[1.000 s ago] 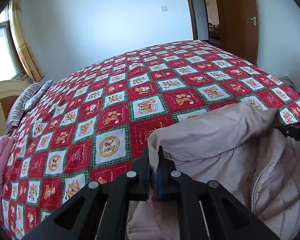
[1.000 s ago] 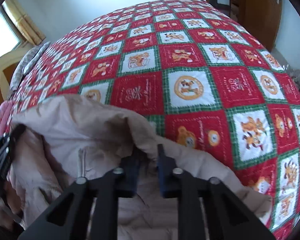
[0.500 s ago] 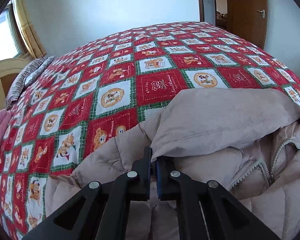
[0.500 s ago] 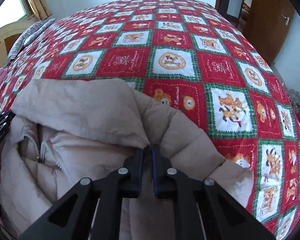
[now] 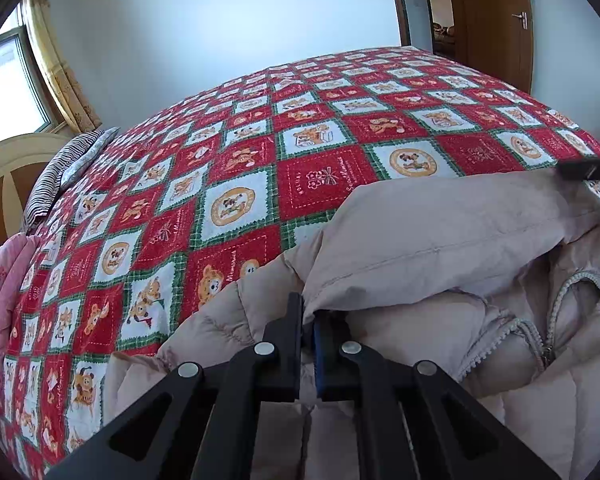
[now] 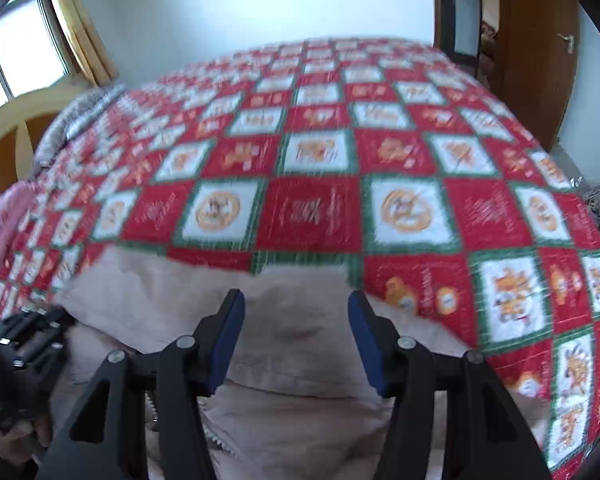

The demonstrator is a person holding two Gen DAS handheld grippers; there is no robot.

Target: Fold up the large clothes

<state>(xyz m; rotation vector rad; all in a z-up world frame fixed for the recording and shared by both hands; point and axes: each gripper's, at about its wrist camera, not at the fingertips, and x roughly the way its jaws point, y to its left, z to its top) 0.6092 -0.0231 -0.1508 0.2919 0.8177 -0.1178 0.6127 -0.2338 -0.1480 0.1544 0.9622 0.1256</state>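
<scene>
A pale pink-beige padded jacket (image 5: 440, 236) lies on the bed near me, its zipper (image 5: 540, 340) showing at the right. My left gripper (image 5: 310, 316) is shut on the edge of the jacket's folded-over flap. In the blurred right wrist view the same jacket (image 6: 300, 320) spreads below my right gripper (image 6: 296, 304), whose jaws are opening; the cloth lies under them and the blue pads (image 6: 230, 336) do not press on it. The right gripper's tip (image 5: 588, 169) shows at the far right of the left wrist view. The left gripper (image 6: 32, 340) appears at the left edge.
A red, white and green patchwork quilt (image 5: 300, 152) covers the whole bed. A striped pillow (image 5: 60, 168) and a cream headboard (image 5: 8, 168) are at the left, pink bedding (image 5: 0, 292) beside them. A brown door (image 5: 496, 20) stands at the far right.
Both grippers brought the jacket's flap down onto the jacket. The right gripper then let go of the cloth and its jaws spread apart. The left gripper kept its hold.
</scene>
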